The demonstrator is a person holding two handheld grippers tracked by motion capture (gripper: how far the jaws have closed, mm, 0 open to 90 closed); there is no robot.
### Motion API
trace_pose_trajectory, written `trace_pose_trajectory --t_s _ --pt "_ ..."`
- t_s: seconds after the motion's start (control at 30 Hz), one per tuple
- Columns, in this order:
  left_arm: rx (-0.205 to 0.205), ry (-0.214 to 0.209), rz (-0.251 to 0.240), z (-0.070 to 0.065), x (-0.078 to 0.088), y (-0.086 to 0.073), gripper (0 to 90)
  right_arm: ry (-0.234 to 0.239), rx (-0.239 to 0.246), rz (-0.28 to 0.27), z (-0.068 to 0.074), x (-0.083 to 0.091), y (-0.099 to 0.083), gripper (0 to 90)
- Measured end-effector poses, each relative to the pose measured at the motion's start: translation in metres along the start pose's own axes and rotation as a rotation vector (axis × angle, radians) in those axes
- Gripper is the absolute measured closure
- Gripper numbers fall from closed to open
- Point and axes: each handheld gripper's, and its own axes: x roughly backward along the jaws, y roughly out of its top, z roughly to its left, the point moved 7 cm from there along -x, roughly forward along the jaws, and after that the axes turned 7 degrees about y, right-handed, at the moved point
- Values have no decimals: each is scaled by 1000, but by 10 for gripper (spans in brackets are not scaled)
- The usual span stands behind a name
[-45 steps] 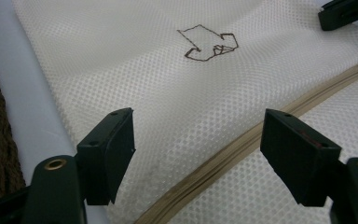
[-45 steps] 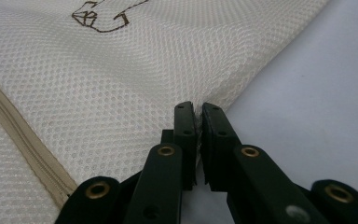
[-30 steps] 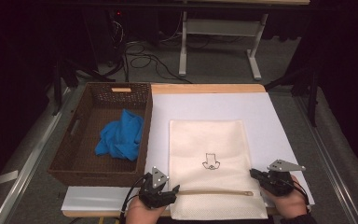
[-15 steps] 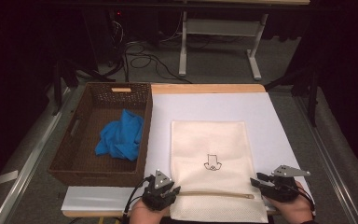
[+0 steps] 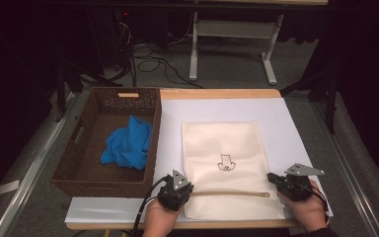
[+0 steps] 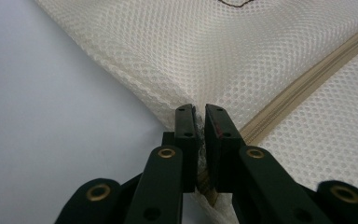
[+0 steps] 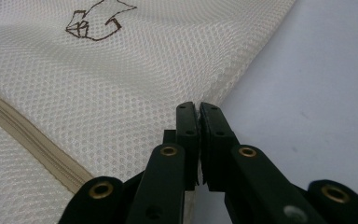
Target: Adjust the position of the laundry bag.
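A white mesh zipper bag with a small drawn figure lies flat on the white sheet. Its beige zipper runs across near the front edge. My left gripper sits at the bag's left edge, by the zipper's end. Its jaws have just been closing and are now shut on the mesh seam beside the zipper. My right gripper is at the bag's right edge. Its jaws have also just been closing and now pinch the mesh edge, with the zipper off to their left.
A brown wicker basket stands left of the sheet with a crumpled blue cloth inside. The wooden table's far edge shows beyond the sheet. Cables and a desk frame are on the floor behind.
Both grippers have shut on the bag's side edges. They have shifted slightly away from the person, and the zipper end of the bag has moved with them.
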Motion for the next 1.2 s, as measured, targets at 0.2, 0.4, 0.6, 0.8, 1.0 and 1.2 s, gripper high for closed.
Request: trace_pose_trajectory --t_s 0.2,0.4,0.6,0.8,1.0,1.2 --pt "-1 12 -14 6 -23 22 835 -16 -38 -5 -24 -9 5 876" --pt "22 31 -23 9 -27 23 808 -25 -24 11 -29 -14 6 867" --pt "57 28 -43 12 -22 19 666 -6 -60 -31 -30 -6 7 764" --pt "44 14 -110 8 2 21 472 2 -95 -78 -32 8 5 688" --pt "88 1 -187 9 34 19 408 16 -79 -97 -26 22 0 662" --pt "81 -33 -174 5 30 12 359 12 -79 -95 -14 36 -7 577"
